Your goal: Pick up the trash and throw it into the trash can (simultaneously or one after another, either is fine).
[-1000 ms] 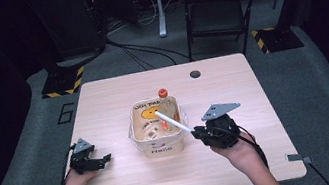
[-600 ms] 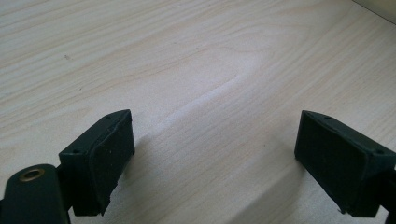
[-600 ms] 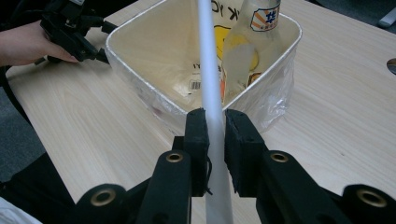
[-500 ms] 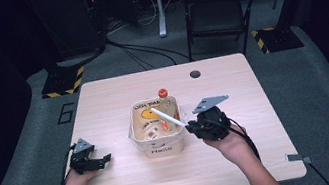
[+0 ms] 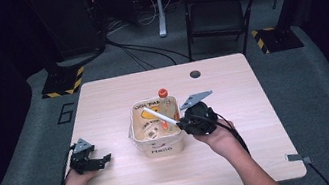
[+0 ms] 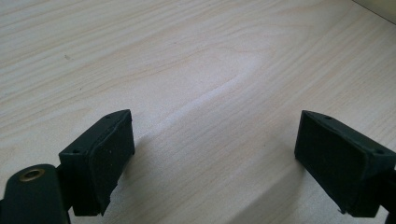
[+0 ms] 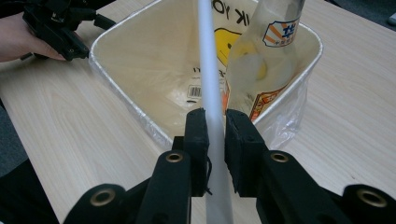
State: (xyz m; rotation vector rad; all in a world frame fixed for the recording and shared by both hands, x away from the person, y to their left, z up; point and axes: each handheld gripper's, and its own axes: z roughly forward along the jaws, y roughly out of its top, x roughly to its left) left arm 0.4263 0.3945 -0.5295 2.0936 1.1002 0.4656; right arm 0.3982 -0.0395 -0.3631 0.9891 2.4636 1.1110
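table (image 5: 119, 105) of pale wood on grey carpet (image 5: 325, 96)

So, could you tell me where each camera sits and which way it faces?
High view: above the person's side, looking forward and down at the table; both forearms show.
Left gripper view: on the left gripper, looking along open jaws at bare wood.
Right gripper view: on the right gripper, clamping a white tube over the bin.
Shared: bin, bottle, tube.
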